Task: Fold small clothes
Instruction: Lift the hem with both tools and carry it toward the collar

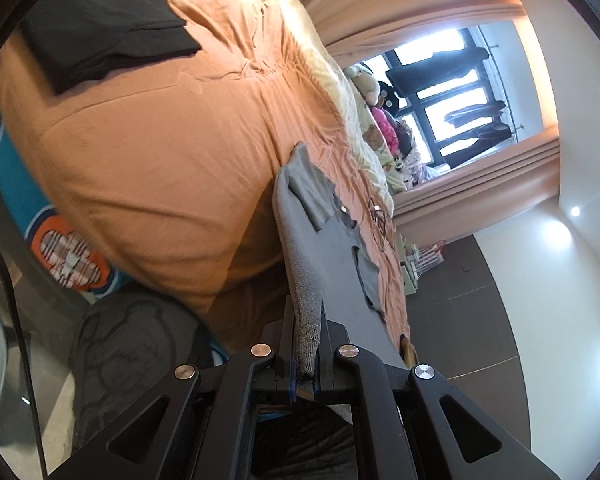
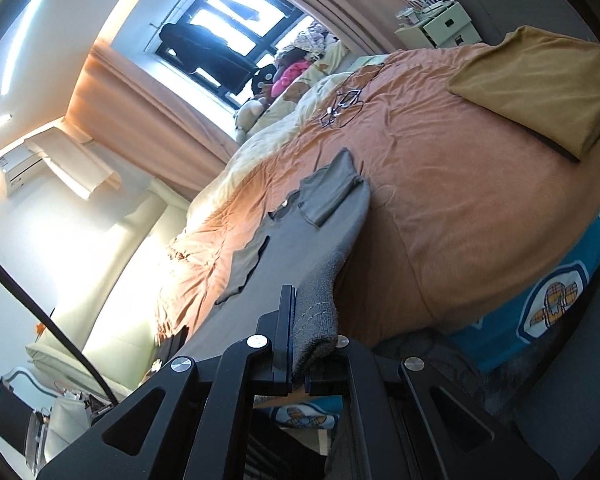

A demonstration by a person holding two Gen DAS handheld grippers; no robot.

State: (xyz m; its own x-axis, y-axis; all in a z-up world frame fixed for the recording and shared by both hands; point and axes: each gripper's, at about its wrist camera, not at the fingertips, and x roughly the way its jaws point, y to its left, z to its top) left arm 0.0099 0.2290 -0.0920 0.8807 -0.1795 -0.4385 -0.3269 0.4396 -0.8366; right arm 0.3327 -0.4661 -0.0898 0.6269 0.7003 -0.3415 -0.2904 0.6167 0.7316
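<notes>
Left gripper: jaws fully closed, clamping a bunched corner of the grey shirt. Knit fabric fills the gap between the fingers and rises out above them.

Right gripper: jaws fully closed, clamping another corner of the same shirt. The fabric bulges out to one side of the fingers.

Count:
- Grippers: two, both gripping the one shirt.
- Grey shirt: one.
- Black folded garment: one, lying flat on the bed, well apart from the shirt, with a light print near its far edge.
- Tan folded garment: one, lying on the bed's far corner in the right wrist view, well apart from the shirt.
- Sleeves: two, folded inward onto the body of the shirt.

Position and orientation of the shirt: the gripped end is lifted off the bed at its near edge. The far end with the neck opening rests on the orange cover. The fabric runs taut as a sloping sheet between the two. The long axis runs from the grippers away across the bed toward the window, collar end farthest from the grippers. A dark cord lies on the cover beyond the collar, near but apart.
</notes>
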